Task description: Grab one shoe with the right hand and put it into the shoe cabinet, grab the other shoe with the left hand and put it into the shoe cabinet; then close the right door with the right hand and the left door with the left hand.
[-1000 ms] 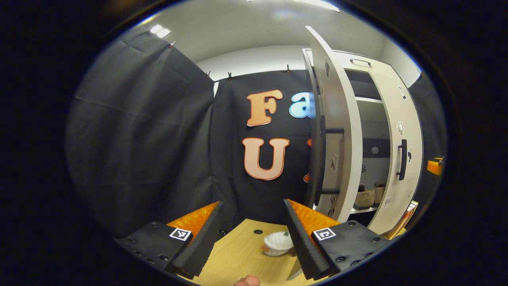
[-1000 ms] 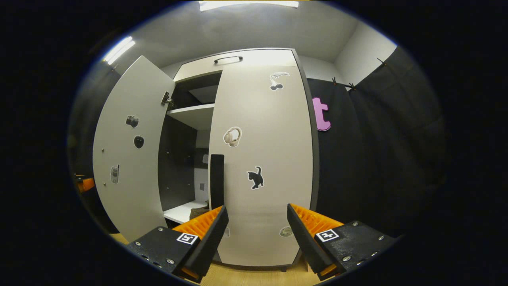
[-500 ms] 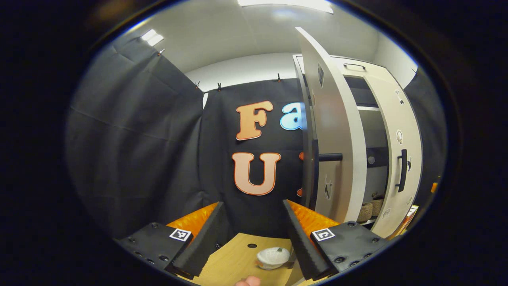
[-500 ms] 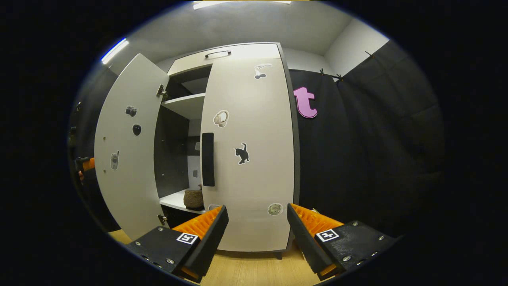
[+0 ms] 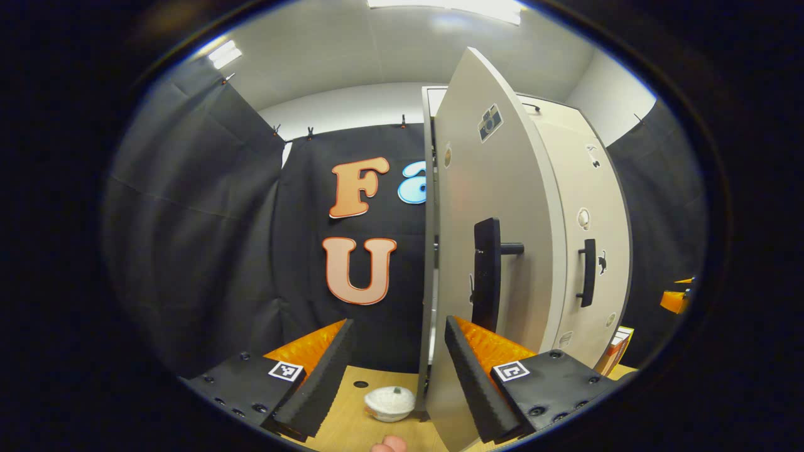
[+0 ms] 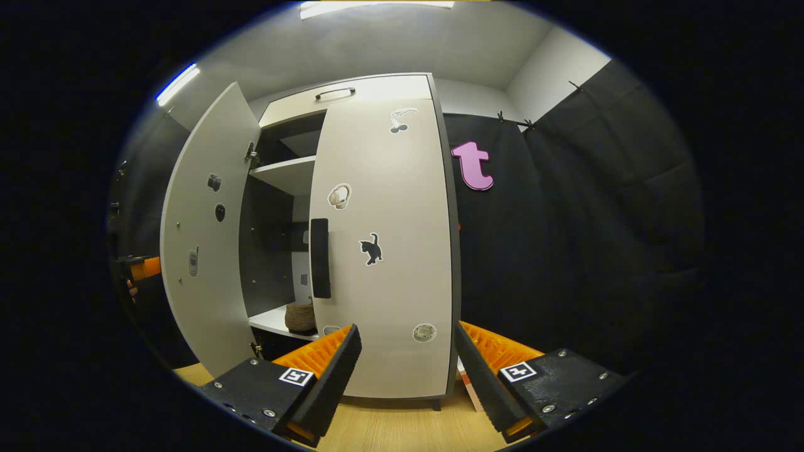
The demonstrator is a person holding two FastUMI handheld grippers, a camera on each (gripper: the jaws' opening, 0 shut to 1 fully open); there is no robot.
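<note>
Your left gripper is wide open, holding nothing, right by the left door — still ajar, edge-on, long axis upright. Right gripper is open too; right door looks shut. A shoe sits on the shelf inside — left door's what's left.

Left gripper view: beside left door edge. Right gripper view: faces cabinet front; both share doors.
</note>
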